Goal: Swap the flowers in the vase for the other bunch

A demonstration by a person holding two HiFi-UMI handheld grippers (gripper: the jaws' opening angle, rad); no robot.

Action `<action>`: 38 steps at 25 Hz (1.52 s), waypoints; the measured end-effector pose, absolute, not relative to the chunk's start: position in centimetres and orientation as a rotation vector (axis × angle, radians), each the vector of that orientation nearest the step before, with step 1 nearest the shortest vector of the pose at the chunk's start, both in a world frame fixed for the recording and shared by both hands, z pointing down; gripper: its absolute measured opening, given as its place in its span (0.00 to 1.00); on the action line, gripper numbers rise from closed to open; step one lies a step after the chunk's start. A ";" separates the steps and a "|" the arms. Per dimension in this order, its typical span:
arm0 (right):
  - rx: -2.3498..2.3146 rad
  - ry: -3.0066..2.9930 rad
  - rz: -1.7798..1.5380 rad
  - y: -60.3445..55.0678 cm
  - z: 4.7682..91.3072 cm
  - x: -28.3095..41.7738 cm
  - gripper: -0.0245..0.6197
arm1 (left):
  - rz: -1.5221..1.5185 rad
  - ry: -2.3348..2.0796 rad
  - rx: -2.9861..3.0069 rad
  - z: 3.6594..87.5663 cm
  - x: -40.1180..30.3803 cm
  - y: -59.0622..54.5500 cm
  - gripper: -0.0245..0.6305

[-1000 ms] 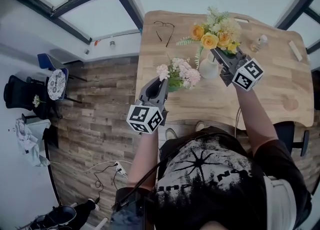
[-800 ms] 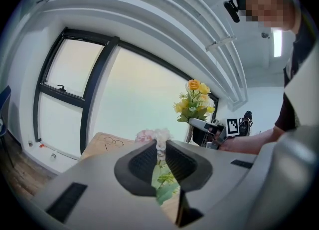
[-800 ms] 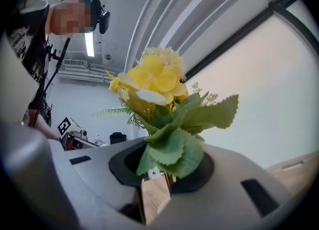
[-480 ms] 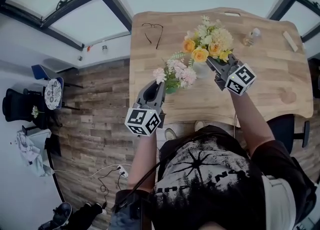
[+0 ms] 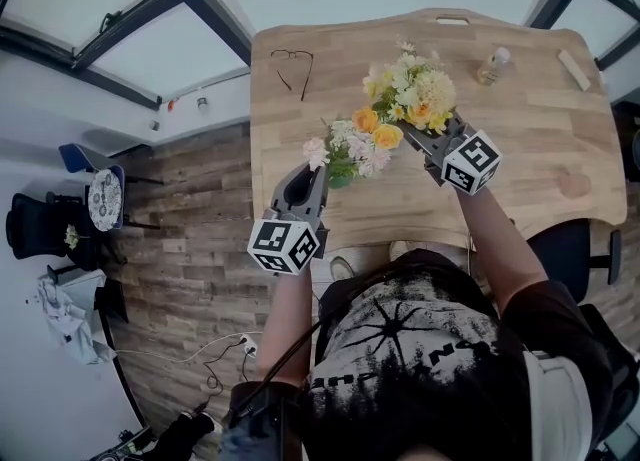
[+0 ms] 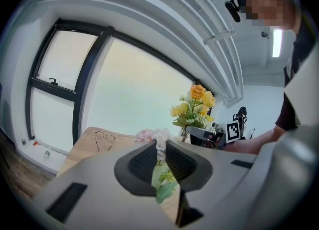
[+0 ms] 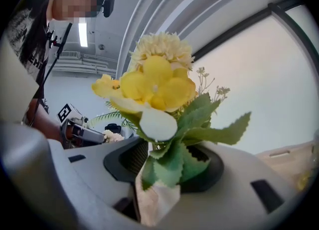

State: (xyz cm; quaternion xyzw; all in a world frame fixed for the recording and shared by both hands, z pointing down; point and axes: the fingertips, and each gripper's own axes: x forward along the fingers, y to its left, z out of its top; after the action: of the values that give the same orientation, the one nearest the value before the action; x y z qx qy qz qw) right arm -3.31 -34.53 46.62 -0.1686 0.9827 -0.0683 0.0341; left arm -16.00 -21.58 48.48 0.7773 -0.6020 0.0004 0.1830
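Note:
My right gripper [image 5: 425,139] is at the base of the yellow bunch [image 5: 405,94], over the middle of the wooden table [image 5: 540,169]. In the right gripper view its jaws [image 7: 167,166] are opening, with the yellow bunch's [image 7: 154,84] leaves and stems loose between them. A pale vase mouth [image 7: 154,196] shows just below the leaves. The flowers hide the vase in the head view. Nearer the front edge, my left gripper [image 5: 318,171] is shut on the stems of the pink bunch [image 5: 352,147]. Those stems stand upright between its fingers [image 6: 160,156].
A pair of glasses [image 5: 290,61] lies at the table's far left. A small bottle [image 5: 490,64] and a wooden block [image 5: 577,69] sit at the far right. The table's left edge drops to a plank floor with a chair [image 5: 100,189].
My right gripper has come down and nearer with the yellow bunch, whose flowers now cover the white vase. The left gripper still holds the pink bunch beside it.

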 end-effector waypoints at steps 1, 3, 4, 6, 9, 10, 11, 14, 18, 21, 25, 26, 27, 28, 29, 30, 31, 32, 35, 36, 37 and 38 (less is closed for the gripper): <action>-0.518 3.032 -0.217 -34.5 46.9 -3.3 0.33 | 0.004 -1.696 2.193 48.5 -15.9 -21.6 0.13; -0.519 3.052 -0.232 -34.5 47.6 -3.3 0.38 | 0.009 -1.694 2.190 48.6 -15.9 -21.6 0.13; -0.521 3.060 -0.236 -34.5 47.9 -3.3 0.40 | 0.011 -1.694 2.189 48.7 -15.8 -21.6 0.13; -0.526 3.076 -0.236 -34.5 48.6 -3.2 0.43 | 0.015 -1.694 2.188 48.8 -15.8 -21.6 0.13; -0.543 3.110 -0.218 -34.6 49.5 -3.3 0.45 | 0.020 -1.697 2.183 48.9 -15.9 -21.5 0.13; -0.549 3.123 -0.214 -34.6 49.9 -3.3 0.46 | 0.021 -1.698 2.182 48.9 -15.9 -21.5 0.13; -0.554 3.138 -0.210 -34.6 50.2 -3.4 0.46 | 0.021 -1.699 2.181 48.9 -15.9 -21.4 0.13; -0.566 3.177 -0.211 -34.5 51.3 -3.5 0.48 | 0.024 -1.701 2.177 49.0 -15.9 -21.3 0.13; -0.617 3.176 -0.202 -34.9 51.7 -3.1 0.48 | 0.027 -1.705 2.167 49.3 -15.9 -20.9 0.13; -0.660 3.180 -0.180 -35.2 51.8 -2.9 0.48 | 0.028 -1.708 2.163 49.3 -15.8 -20.6 0.13; -0.717 3.194 -0.130 -35.3 52.2 -2.5 0.48 | 0.029 -1.709 2.162 49.4 -15.8 -20.3 0.13; -0.735 3.194 -0.120 -35.4 52.2 -2.4 0.49 | 0.028 -1.710 2.161 49.4 -15.8 -20.3 0.13; -0.751 3.194 -0.108 -35.5 52.2 -2.4 0.49 | 0.027 -1.710 2.160 49.4 -15.8 -20.3 0.13; -0.765 3.195 -0.097 -35.6 52.2 -2.3 0.49 | 0.027 -1.711 2.159 49.4 -15.9 -20.3 0.13; -0.775 3.196 -0.089 -35.7 52.2 -2.3 0.49 | 0.027 -1.712 2.158 49.4 -16.0 -20.3 0.13; -0.786 3.197 -0.085 -35.9 52.2 -2.2 0.49 | 0.027 -1.712 2.157 49.4 -16.0 -20.3 0.13; -0.797 3.198 -0.087 -36.0 52.3 -2.1 0.49 | 0.027 -1.713 2.157 49.5 -16.1 -20.3 0.13; -0.808 3.199 -0.096 -36.1 52.5 -2.0 0.49 | 0.027 -1.712 2.157 49.5 -16.1 -20.3 0.13; -0.824 3.207 -0.146 -36.5 53.1 -1.9 0.49 | 0.027 -1.709 2.158 49.6 -16.0 -20.4 0.13; -0.825 3.210 -0.159 -36.5 53.3 -1.9 0.49 | 0.027 -1.707 2.158 49.6 -16.0 -20.5 0.13; -0.826 3.215 -0.168 -36.6 53.4 -1.9 0.49 | 0.028 -1.706 2.159 49.6 -15.9 -20.5 0.13; -0.828 3.218 -0.175 -36.6 53.5 -1.9 0.50 | 0.028 -1.705 2.159 49.6 -15.9 -20.5 0.13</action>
State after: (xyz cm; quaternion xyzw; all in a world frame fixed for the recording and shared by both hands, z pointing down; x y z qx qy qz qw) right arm -1.94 -36.57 53.53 -0.2476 0.9630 -0.0525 -0.0927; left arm -15.85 -20.46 49.64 0.7700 -0.6079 0.0102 0.1938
